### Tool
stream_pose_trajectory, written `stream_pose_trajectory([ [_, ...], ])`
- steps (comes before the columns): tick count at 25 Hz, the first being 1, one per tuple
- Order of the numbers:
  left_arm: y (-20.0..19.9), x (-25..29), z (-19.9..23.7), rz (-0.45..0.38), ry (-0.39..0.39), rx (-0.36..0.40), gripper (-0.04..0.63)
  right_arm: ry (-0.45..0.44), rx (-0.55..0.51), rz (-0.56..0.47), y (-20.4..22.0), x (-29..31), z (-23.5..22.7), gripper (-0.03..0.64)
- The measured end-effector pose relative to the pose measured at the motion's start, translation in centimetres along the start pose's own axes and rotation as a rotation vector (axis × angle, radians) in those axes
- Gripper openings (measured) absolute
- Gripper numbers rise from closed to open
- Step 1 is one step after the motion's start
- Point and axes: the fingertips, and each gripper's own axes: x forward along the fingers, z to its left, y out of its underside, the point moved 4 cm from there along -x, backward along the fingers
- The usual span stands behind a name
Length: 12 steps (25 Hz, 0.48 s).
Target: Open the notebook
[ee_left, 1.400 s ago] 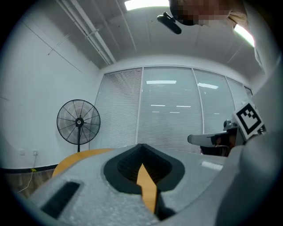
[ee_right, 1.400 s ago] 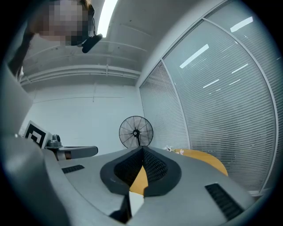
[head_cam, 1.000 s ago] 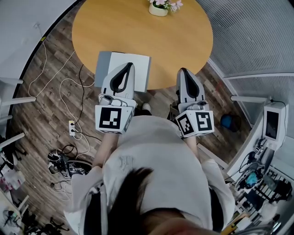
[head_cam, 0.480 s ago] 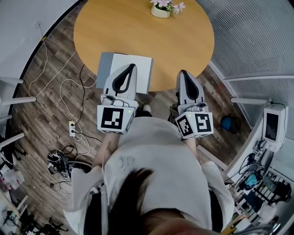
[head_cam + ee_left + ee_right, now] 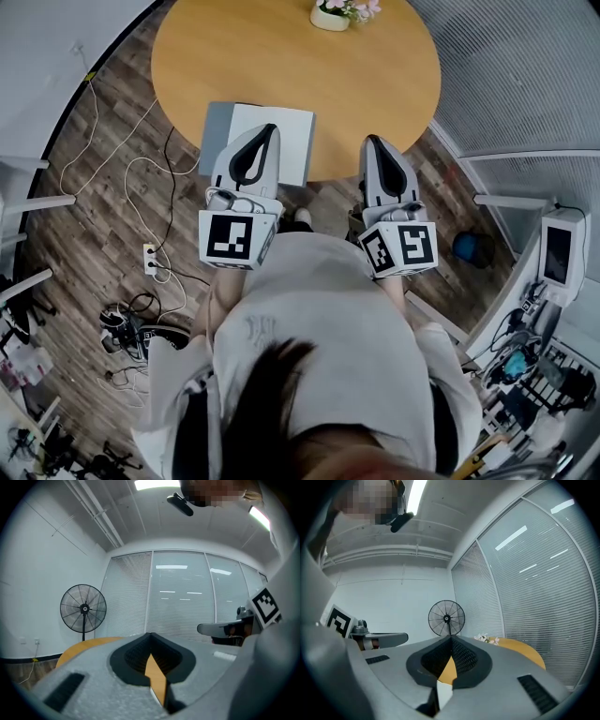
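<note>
One notebook [image 5: 291,136] lies at the near edge of the one round table [image 5: 281,56], its near part hidden under the left gripper [image 5: 267,128]. There are two grippers, both with jaws pressed together and empty. The right gripper [image 5: 372,141] reaches over the table's edge, right of the notebook. One fan [image 5: 83,609] shows only in the gripper views. One flower pot [image 5: 330,13] is cut off at the head view's top.

White notebook [image 5: 296,141]; orange table [image 5: 281,56]
</note>
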Motion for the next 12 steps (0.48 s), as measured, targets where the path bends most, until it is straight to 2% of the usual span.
stream_pose_trajectory([
  [12, -0.16, -0.09, -0.33, 0.006, 0.007, 0.003, 0.015, -0.011, -0.005, 0.003, -0.1, -0.04, 0.35, 0.002],
])
